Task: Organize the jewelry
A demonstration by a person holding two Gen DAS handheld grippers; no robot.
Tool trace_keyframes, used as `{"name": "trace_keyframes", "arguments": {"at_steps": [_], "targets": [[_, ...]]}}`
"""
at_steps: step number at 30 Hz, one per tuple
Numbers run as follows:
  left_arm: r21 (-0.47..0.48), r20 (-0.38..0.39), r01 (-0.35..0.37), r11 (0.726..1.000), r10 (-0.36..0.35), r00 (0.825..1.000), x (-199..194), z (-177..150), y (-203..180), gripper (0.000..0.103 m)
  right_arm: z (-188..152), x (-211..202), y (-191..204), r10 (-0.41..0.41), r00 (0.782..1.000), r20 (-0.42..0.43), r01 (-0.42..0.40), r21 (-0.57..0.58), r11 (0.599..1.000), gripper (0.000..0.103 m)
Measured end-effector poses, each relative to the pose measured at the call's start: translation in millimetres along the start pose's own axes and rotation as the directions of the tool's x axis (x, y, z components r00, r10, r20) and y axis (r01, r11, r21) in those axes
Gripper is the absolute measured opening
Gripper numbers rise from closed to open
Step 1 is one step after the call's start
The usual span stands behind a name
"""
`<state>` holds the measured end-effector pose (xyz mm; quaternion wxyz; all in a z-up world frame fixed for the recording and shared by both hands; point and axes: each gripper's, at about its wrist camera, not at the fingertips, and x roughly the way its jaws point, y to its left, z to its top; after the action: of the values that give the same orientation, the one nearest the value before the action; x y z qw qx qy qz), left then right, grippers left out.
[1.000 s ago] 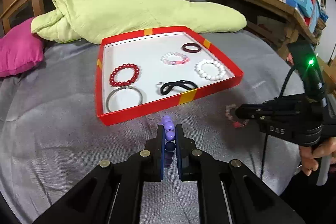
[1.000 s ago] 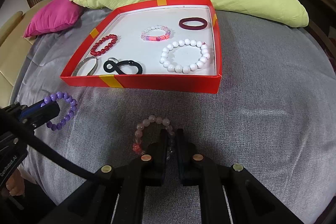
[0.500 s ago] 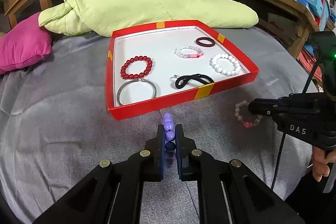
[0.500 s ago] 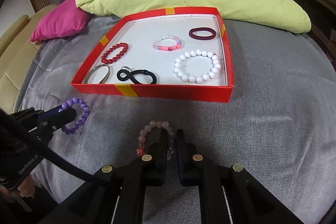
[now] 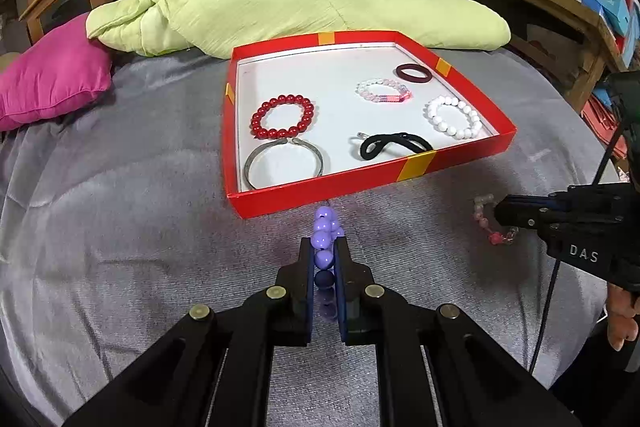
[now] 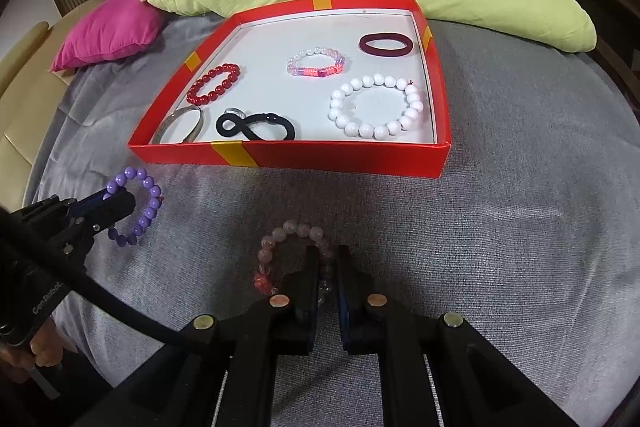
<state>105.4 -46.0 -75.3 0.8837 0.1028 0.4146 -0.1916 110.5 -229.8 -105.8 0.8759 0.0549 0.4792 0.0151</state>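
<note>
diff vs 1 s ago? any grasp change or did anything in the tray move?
No grasp change: left gripper stays shut on the purple bracelet, right gripper on the pale pink bracelet. Both seem to have drawn back slightly from the red tray, left swinging leftward. The six pieces in the tray haven't moved.

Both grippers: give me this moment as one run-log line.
left gripper: shut on purple bracelet | right gripper: shut on pale pink bracelet | red tray: six pieces inside
</note>
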Motion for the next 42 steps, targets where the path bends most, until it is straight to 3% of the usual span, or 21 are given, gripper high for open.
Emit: {"name": "trace_keyframes", "arguments": {"at_steps": [3, 5, 7, 15, 20, 27, 28, 29, 32, 37, 42], "targets": [[-0.009, -0.020, -0.005, 1.000, 0.004, 1.000, 4, 0, 2, 0.014, 0, 0, 0, 0.000, 1.000, -0.001, 0.000, -0.002, 1.000, 0.010], [-0.024, -0.041, 0.003, 1.000, -0.004, 0.999, 8, -1, 4, 0.037, 0, 0, -1, 0.002, 1.000, -0.003, -0.002, 0.000, 1.000, 0.011], [-0.040, -0.049, 0.006, 0.999, -0.008, 0.999, 10, -2, 7, 0.052, 0, 0, -2, 0.005, 1.000, -0.004, -0.005, 0.000, 1.000, 0.011], [-0.108, -0.072, 0.048, 0.993, -0.056, 0.996, 14, -7, 23, 0.058, -2, 0, -9, 0.051, 0.999, -0.006, -0.051, 0.016, 0.999, 0.011], [-0.108, -0.077, 0.074, 0.991, -0.083, 0.994, 14, -10, 23, 0.069, -3, -1, -13, 0.080, 0.997, -0.008, -0.079, 0.025, 0.997, 0.011], [-0.079, -0.068, 0.073, 0.994, -0.078, 0.995, 14, -11, 19, 0.070, -4, -2, -14, 0.089, 0.996, -0.009, -0.088, 0.019, 0.996, 0.011], [-0.077, -0.062, 0.076, 0.994, -0.081, 0.995, 13, -11, 19, 0.066, -4, -2, -13, 0.088, 0.996, -0.009, -0.088, 0.018, 0.996, 0.011], [-0.074, -0.056, 0.076, 0.994, -0.080, 0.995, 12, -10, 19, 0.053, -4, -2, -13, 0.088, 0.996, -0.009, -0.088, 0.016, 0.996, 0.011], [-0.062, -0.045, 0.085, 0.994, -0.088, 0.995, 11, -9, 19, 0.029, -4, -2, -12, 0.082, 0.997, -0.009, -0.082, 0.006, 0.997, 0.011], [-0.034, -0.016, 0.096, 0.995, -0.097, 0.995, 5, -7, 14, 0.009, -5, -3, -9, 0.066, 0.998, -0.004, -0.066, -0.012, 0.998, 0.011], [-0.031, 0.009, 0.118, 0.993, -0.118, 0.993, -2, -4, 12, 0.008, -5, -6, -11, 0.093, 0.996, 0.003, -0.093, 0.019, 0.996, 0.010]]}}
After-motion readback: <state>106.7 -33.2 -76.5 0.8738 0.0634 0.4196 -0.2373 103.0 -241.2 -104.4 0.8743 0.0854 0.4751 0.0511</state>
